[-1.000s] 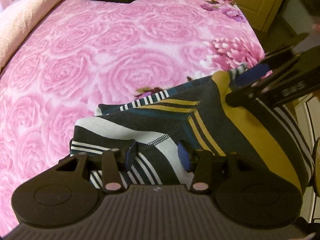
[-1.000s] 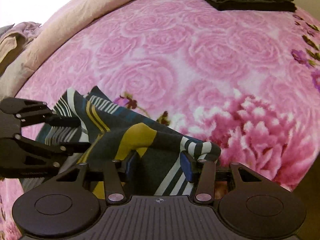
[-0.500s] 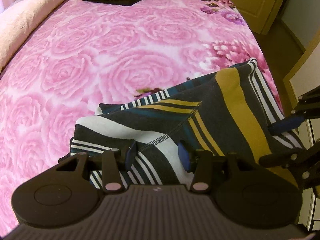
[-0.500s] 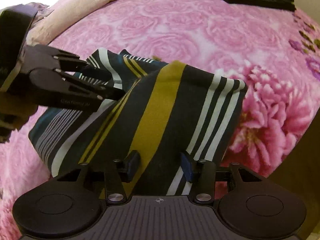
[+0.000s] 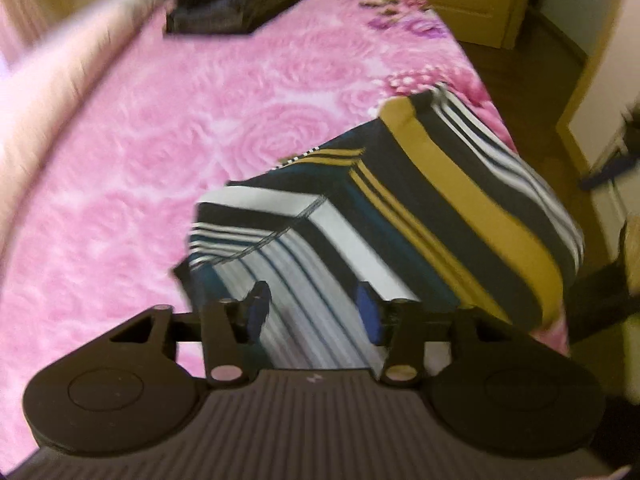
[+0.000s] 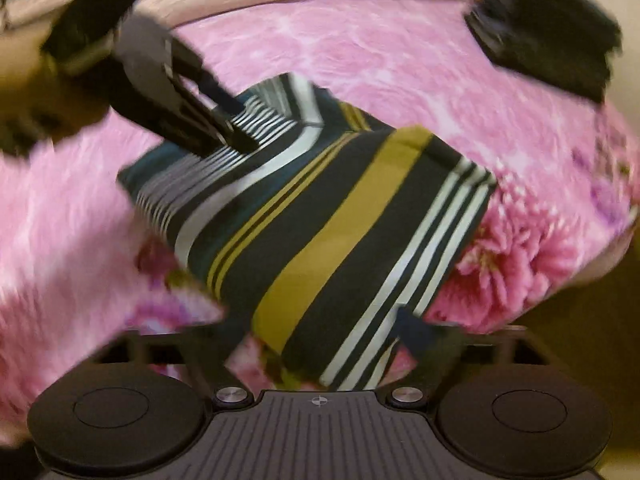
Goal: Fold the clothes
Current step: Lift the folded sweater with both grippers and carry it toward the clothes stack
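1. Two hand-held grippers are seen above a folded striped garment (image 6: 320,216) laid on the pink floral bed (image 5: 168,128).
2. Left hand-held gripper (image 5: 312,312): jaws opening, cloth between, unpressed.
3. Right hand-held gripper (image 6: 320,340): jaws opening wide, nothing gripped.
4. No writing can be read.

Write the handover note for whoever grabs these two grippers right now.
Left gripper: jaws opening, striped garment between them but not pinched.
Right gripper: jaws opening wide, letting go of the garment's near edge.
Garment lies folded into a rectangle on the pink floral bedspread, near its edge.
Dark folded stack sits at the far end.
Left: probably move the garment to that stack.
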`<action>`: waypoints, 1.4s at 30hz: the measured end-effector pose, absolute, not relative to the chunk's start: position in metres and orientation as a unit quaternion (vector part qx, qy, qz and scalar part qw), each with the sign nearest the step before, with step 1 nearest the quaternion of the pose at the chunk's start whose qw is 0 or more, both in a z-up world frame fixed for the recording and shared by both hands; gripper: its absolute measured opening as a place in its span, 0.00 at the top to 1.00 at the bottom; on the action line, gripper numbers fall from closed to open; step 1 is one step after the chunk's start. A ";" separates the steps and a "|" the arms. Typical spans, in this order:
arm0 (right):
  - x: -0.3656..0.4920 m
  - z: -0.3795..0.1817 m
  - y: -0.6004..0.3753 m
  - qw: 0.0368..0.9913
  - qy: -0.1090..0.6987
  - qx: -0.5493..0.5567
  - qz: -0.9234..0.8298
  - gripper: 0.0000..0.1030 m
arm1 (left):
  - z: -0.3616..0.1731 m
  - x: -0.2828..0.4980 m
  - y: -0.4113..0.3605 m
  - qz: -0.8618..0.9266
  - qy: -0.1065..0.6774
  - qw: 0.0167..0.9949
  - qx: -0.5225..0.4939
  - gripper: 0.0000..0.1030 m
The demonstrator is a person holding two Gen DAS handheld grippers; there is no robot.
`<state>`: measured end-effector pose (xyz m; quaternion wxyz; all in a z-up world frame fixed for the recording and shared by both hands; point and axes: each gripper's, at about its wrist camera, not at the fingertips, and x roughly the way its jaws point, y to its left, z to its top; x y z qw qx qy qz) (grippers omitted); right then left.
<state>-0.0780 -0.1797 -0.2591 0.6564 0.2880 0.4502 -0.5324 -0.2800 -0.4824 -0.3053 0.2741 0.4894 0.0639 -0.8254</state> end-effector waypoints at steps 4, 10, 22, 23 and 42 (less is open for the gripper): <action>-0.044 -0.287 -0.155 0.662 0.523 0.192 -0.502 0.16 | -0.314 -0.251 -0.426 -0.830 -0.048 0.250 0.496 0.39; -0.015 -0.331 -0.144 0.649 0.574 0.056 -0.496 0.18 | -0.363 -0.262 -0.372 -0.805 -0.223 0.190 0.516 0.37; -0.026 -0.332 -0.154 0.632 0.573 0.041 -0.520 0.30 | -0.385 -0.285 -0.388 -0.754 -0.317 0.144 0.556 0.76; -0.021 -0.331 -0.149 0.630 0.573 0.030 -0.523 0.30 | -0.377 -0.286 -0.393 -0.763 -0.294 0.147 0.557 0.78; -0.038 -0.313 -0.181 0.620 0.585 -0.035 -0.522 0.50 | -0.338 -0.304 -0.385 -0.753 -0.290 0.154 0.570 0.76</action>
